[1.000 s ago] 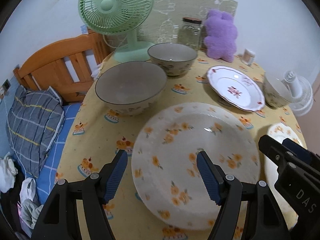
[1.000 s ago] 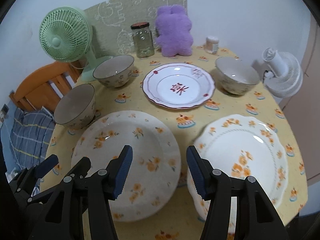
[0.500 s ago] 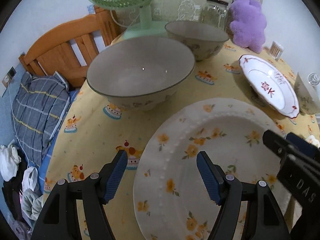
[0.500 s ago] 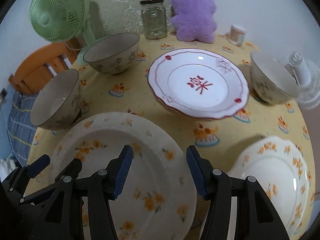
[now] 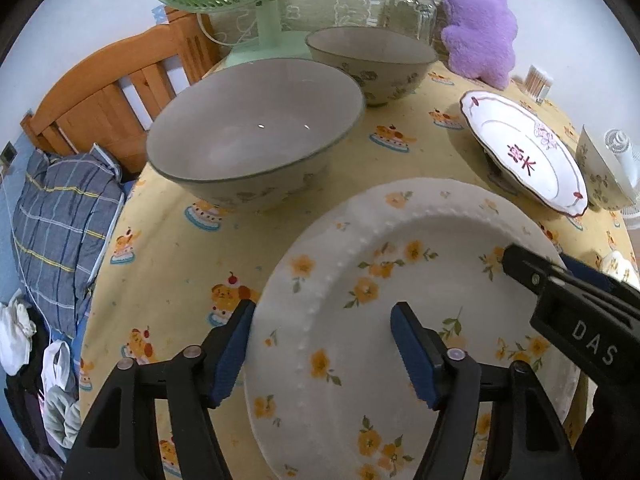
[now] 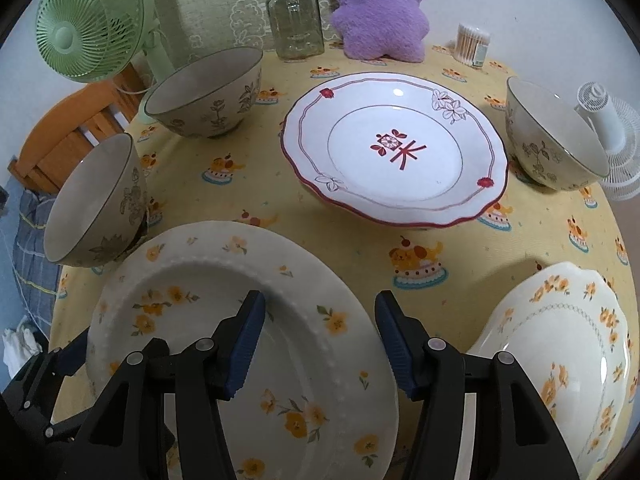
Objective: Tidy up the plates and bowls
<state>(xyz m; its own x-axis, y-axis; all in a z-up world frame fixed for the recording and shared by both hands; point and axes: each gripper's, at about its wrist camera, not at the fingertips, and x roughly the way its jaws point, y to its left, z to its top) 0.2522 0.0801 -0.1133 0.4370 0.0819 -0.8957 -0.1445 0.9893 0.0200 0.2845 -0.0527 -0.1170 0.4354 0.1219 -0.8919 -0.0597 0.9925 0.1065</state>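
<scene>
The left gripper (image 5: 322, 344) straddled the left rim of the floral plate (image 5: 400, 300). Its blue pads (image 5: 234, 350) were closing, one outside the rim and one over the plate's well, with no pressure on the china visible yet. The right gripper (image 6: 320, 334) straddled the same plate's right rim (image 6: 340, 320). Its jaws were opening slightly, half wide, and its pads did not clearly press on the rim.

The plate lay flat on the yellow tablecloth (image 6: 360, 236) at the near edge of the table. Just beside it to the right sat a scalloped floral plate (image 6: 568, 340). A red-trimmed plate (image 6: 396, 148) lay behind them in the middle. One grey bowl (image 5: 256, 136) stood just behind the held plate's left side, a second bowl (image 5: 372, 60) further back, and a third bowl (image 6: 552, 136) at the far right. A green fan (image 6: 86, 20), a glass jar (image 6: 296, 20) and a purple plush toy (image 6: 378, 8) lined the back.
</scene>
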